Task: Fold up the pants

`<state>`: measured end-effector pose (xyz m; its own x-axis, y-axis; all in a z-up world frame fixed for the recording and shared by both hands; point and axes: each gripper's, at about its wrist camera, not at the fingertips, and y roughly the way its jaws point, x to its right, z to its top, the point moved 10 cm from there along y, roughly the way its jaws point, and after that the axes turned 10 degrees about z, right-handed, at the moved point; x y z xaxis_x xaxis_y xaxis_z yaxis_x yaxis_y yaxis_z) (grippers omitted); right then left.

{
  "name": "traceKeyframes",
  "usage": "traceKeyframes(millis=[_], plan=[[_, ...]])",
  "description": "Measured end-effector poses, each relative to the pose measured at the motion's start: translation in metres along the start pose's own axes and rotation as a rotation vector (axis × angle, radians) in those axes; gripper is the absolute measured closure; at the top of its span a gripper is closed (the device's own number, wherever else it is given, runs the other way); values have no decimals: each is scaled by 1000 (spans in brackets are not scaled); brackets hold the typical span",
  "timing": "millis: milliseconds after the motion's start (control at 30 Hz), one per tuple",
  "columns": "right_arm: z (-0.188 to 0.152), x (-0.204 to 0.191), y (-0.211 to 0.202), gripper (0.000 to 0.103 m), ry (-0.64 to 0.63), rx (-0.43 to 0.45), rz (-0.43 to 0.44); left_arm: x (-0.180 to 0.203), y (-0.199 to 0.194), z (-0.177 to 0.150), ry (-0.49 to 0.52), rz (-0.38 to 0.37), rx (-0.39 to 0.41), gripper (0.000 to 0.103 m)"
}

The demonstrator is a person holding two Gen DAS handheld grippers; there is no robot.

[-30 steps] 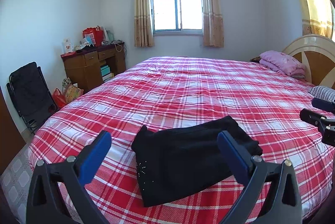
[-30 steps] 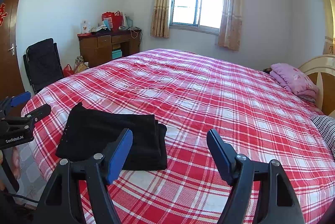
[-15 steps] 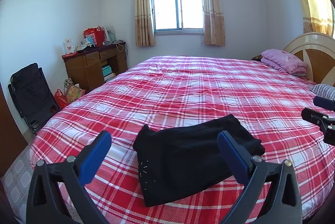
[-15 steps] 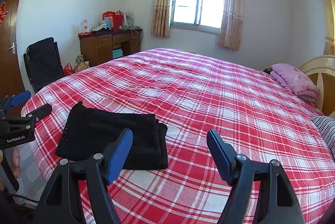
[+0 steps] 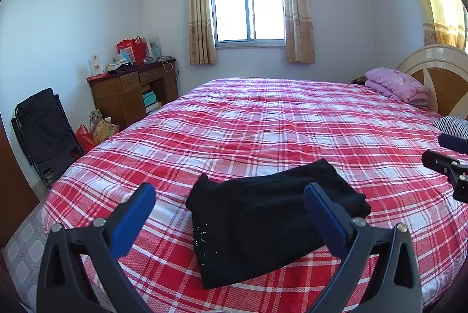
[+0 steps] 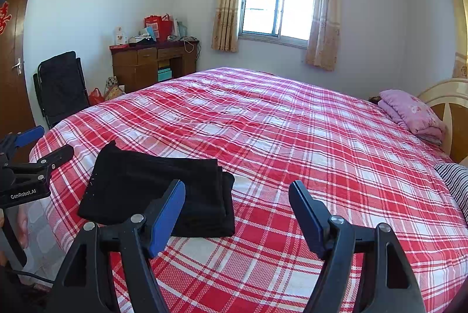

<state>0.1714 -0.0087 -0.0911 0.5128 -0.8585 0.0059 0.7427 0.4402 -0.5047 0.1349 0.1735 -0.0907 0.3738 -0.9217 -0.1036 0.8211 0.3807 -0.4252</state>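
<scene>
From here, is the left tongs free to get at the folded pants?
Probably yes: the left tongs stand open just short of the pants, with nothing between them on the bed.

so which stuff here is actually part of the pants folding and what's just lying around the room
Part of the job:
- black pants, folded, lying on the plaid bed
- left gripper, open, empty
- right gripper, open, empty

Just lying about:
- pink quilt by the headboard
- striped pillow
- wooden desk with red bag
- black folding chair

pants [image 5: 263, 213]: matt black cloth
bedspread [image 5: 263, 123]: woven checked cloth
desk [image 5: 128, 90]: glossy brown wood
</scene>
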Motion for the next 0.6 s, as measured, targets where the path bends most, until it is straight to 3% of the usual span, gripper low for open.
traceKeyframes(millis=[333,600], plan=[[-1,-2,-2,28,-18,4,5,-2,2,3,-31,-16,4,0],[0,-6,-3,28,-36,9,7,-3,4,3,-12,23,11,0]])
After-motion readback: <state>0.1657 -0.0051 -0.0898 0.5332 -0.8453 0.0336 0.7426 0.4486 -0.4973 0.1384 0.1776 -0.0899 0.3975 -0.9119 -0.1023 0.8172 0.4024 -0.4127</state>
